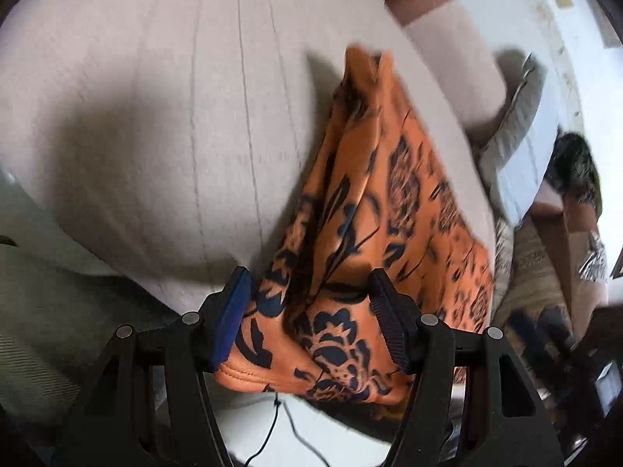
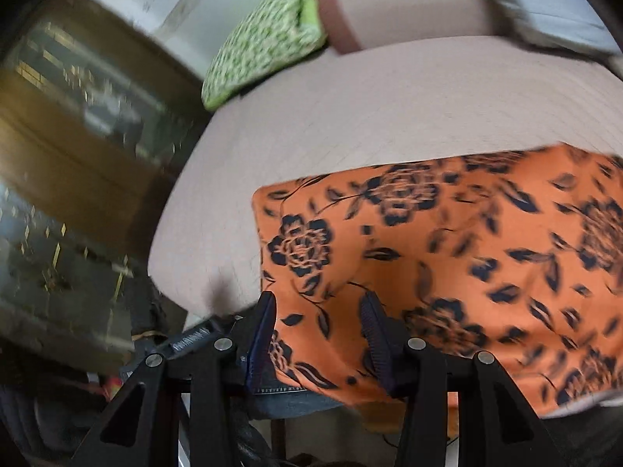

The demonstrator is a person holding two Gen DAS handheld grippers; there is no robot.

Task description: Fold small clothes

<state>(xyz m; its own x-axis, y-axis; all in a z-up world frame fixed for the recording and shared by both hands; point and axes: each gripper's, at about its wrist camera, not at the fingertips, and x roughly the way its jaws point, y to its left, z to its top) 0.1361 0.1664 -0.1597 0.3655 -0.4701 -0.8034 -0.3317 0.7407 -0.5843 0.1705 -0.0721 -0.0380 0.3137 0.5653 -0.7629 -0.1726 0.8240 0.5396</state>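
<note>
An orange garment with a dark blue flower print lies on a pale pink cushioned surface. In the left wrist view it looks folded and creased, and its hemmed near end sits between the fingers of my left gripper. That gripper is open and its pads stand clear of the cloth. In the right wrist view the orange garment spreads flat over the pink surface. My right gripper is open over the garment's near left corner, gripping nothing.
A green patterned cloth lies at the far edge of the cushion, beside a pink bolster. A grey pillow rests on the right. A piece of denim shows under the right fingers. A thin black cable hangs below.
</note>
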